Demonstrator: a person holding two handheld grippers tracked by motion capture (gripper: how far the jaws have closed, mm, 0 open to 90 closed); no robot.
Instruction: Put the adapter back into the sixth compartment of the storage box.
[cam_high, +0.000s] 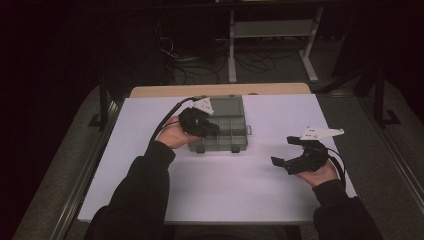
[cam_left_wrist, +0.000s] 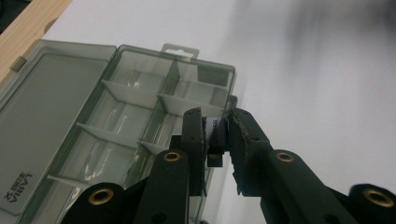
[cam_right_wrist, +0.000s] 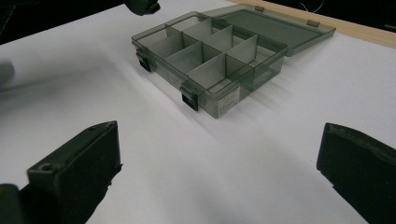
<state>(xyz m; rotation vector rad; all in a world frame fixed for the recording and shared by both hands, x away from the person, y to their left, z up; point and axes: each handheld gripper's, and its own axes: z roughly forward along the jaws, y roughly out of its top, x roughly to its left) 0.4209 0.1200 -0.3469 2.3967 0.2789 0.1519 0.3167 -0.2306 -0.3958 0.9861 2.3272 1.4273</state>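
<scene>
- The left gripper (cam_left_wrist: 217, 128) has its jaws drawn close together and pinches a small dark piece (cam_left_wrist: 215, 140) with a pale face; the piece is mostly covered by the jaws, so what it is cannot be made out.
- In the high view the left gripper (cam_high: 210, 127) hangs over the near left part of the organiser box (cam_high: 227, 125), and the hand hides the box's left compartments there.
- The right gripper (cam_right_wrist: 219, 158) has its jaws spread wide with only white table surface (cam_right_wrist: 187, 154) between them; both jaws are cut off by the bottom edge of its view.
- In the high view the right gripper (cam_high: 285, 150) sits well apart from the box, to the box's right and nearer the person, its jaws pointing left toward the table's middle.
- The organiser box (cam_right_wrist: 210, 56) is translucent grey with divider walls, lying flat on the white table, its long axis running left to right across the table.
- Its lid (cam_left_wrist: 44, 126) lies open and flat on the far side, reaching toward the wooden strip (cam_high: 220, 90) at the table's far edge; two latches (cam_right_wrist: 189, 99) face the person.
- Print on the lid (cam_left_wrist: 17, 189) and a label on the box's end wall (cam_right_wrist: 229, 100) are too small or blurred to read.
- The room beyond the table is dark; cables (cam_high: 190, 62) and a grey frame (cam_high: 272, 35) show faintly on the floor.
</scene>
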